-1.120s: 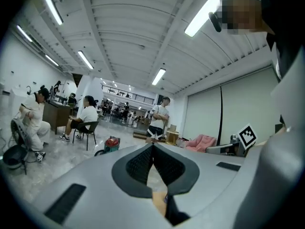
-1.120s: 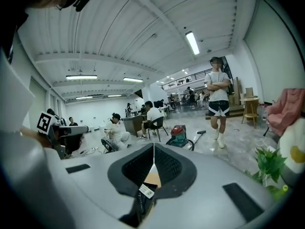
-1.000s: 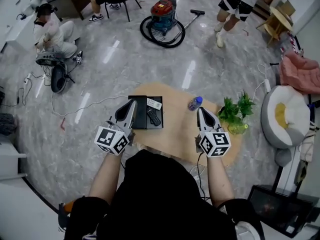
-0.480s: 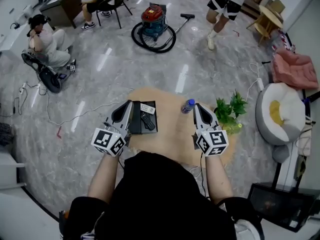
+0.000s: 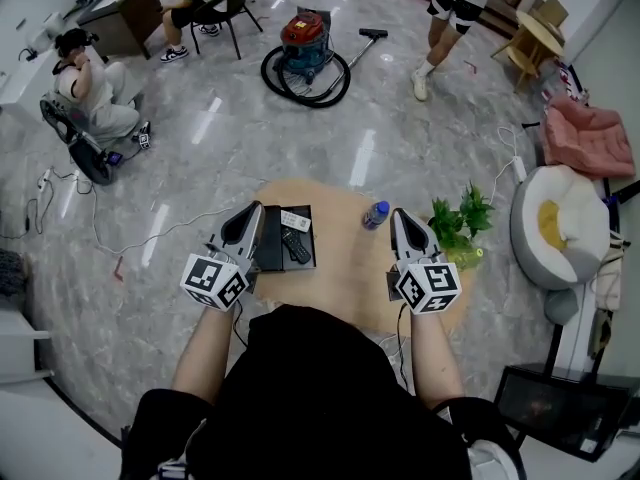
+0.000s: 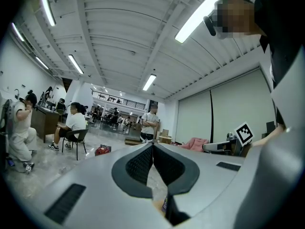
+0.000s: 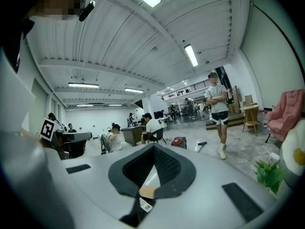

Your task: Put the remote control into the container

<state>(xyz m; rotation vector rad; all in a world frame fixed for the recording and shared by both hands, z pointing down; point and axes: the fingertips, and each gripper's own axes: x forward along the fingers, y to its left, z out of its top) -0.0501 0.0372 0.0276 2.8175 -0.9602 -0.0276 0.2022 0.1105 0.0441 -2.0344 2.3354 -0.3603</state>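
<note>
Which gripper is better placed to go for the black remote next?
Left. The left gripper, shut and empty, is right beside the black container where the remote control lies. The right gripper, also shut and empty, is across the table, by the water bottle.

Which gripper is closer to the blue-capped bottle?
The right gripper, tips just right of the bottle; the left gripper is across the table, by the black container.

A bottle (image 5: 375, 214) and a green plant (image 5: 458, 218) sit on the table (image 5: 345, 268).
</note>
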